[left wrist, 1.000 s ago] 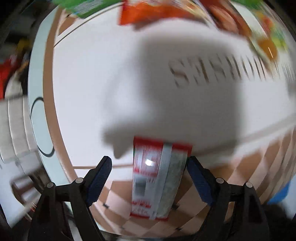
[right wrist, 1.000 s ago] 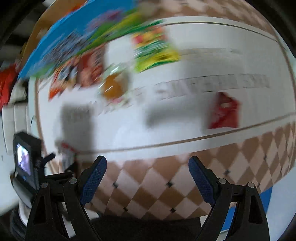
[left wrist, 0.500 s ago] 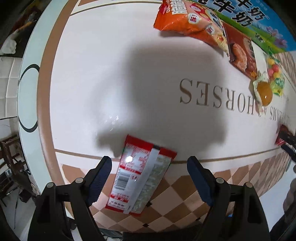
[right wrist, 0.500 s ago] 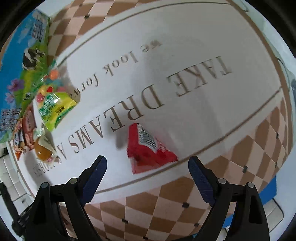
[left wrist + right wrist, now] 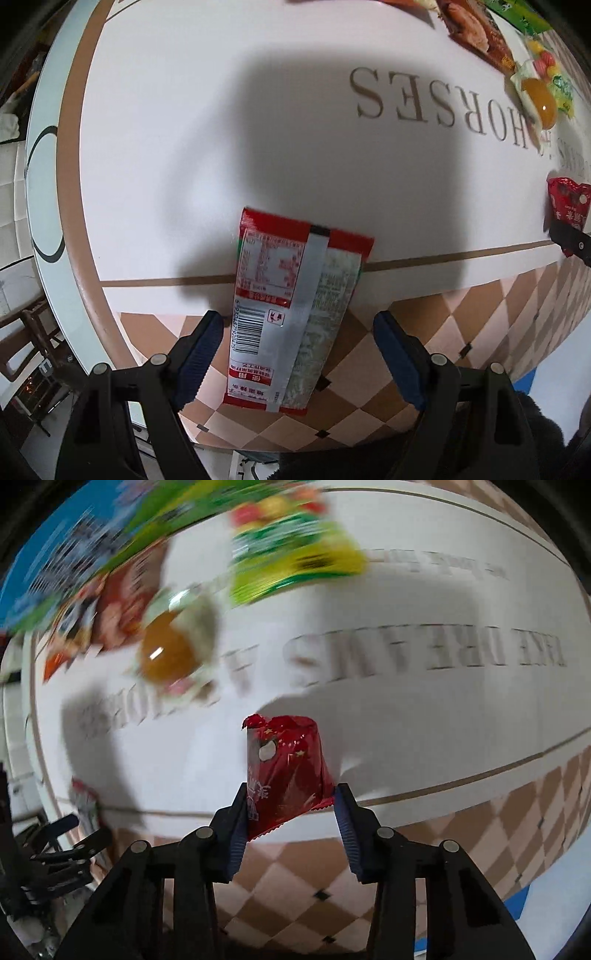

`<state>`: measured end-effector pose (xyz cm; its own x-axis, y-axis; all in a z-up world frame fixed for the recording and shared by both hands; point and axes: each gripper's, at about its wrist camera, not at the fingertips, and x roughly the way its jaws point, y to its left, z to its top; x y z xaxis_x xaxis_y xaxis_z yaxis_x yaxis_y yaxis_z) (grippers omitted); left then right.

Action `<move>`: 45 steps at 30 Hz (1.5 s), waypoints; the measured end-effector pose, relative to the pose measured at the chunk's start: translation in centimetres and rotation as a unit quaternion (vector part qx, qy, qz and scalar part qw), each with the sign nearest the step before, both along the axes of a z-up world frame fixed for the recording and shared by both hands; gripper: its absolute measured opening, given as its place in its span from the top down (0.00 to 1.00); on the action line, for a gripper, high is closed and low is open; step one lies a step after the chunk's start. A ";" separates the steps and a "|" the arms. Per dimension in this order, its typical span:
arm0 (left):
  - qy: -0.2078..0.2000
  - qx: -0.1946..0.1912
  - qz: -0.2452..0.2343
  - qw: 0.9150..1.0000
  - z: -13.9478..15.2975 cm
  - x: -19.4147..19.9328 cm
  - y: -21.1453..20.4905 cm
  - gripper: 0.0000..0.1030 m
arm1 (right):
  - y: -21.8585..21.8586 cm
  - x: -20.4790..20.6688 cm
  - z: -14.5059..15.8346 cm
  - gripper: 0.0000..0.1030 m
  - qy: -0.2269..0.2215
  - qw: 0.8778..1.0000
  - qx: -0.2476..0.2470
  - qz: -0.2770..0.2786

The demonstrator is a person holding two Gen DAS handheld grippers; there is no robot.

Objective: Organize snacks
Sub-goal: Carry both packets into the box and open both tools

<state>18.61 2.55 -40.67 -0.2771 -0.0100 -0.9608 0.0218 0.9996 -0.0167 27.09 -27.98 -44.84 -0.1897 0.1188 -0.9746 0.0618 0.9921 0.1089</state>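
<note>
A red and silver snack packet (image 5: pixel 291 306) lies back side up on the table, its near end between the fingers of my open left gripper (image 5: pixel 295 350). My right gripper (image 5: pixel 290 827) is shut on a small red foil snack packet (image 5: pixel 288 771) and holds it above the table; that packet also shows at the right edge of the left wrist view (image 5: pixel 567 199). At the far side lie a jelly cup (image 5: pixel 170 653), a green and yellow candy bag (image 5: pixel 291 554), a brown-red snack bag (image 5: pixel 125 598) and a blue and green milk carton box (image 5: pixel 74 554).
The tablecloth (image 5: pixel 184 129) is white with brown lettering and a checkered border that hangs over the near edge. The table's rounded edge (image 5: pixel 40 155) runs along the left. The left gripper shows at the lower left of the right wrist view (image 5: pixel 74 842).
My right gripper has closed on the small red packet and lifted it, swinging toward the far snacks. My left gripper has moved closer to the red and silver packet, still open.
</note>
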 end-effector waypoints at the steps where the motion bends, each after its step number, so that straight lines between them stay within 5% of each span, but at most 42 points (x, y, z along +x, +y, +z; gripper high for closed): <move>1: -0.008 0.000 0.003 1.000 0.2 -0.2 0.1 0.32 | 0.6 -0.1 0.0 0.55 0.000 1.000 -0.003 0.010; 2: -0.017 0.000 0.006 1.000 0.7 -0.6 0.3 0.46 | 1.3 -0.5 0.0 0.55 -0.001 1.000 -0.006 0.018; 4: -0.026 0.002 0.005 1.000 1.4 -1.2 0.2 0.51 | 2.5 -0.9 0.1 0.55 -0.002 1.000 -0.010 0.028; 11: -0.047 -0.012 0.030 0.998 3.1 -1.9 0.4 0.53 | 6.9 -1.7 0.8 0.59 -0.006 0.999 -0.003 0.035; 19: -0.110 -0.072 0.055 0.990 10.2 -0.7 -0.5 0.53 | 7.2 -0.7 5.2 0.59 -0.029 0.999 0.026 0.029; 26: -0.184 -0.131 0.060 0.972 18.7 6.3 1.0 0.53 | 8.3 2.5 13.4 0.59 -0.090 0.993 0.078 0.018; 34: -0.227 -0.152 0.058 0.960 22.9 18.9 0.7 0.53 | 5.2 10.9 21.8 0.59 -0.166 0.980 0.109 -0.004; 39: -0.211 -0.162 0.065 0.962 22.5 27.2 0.4 0.53 | 4.6 17.9 20.8 0.59 -0.177 0.979 0.096 -0.014; 45: -0.159 -0.149 0.074 0.973 18.9 34.3 0.4 0.53 | 4.5 25.1 17.0 0.59 -0.155 0.985 0.071 -0.027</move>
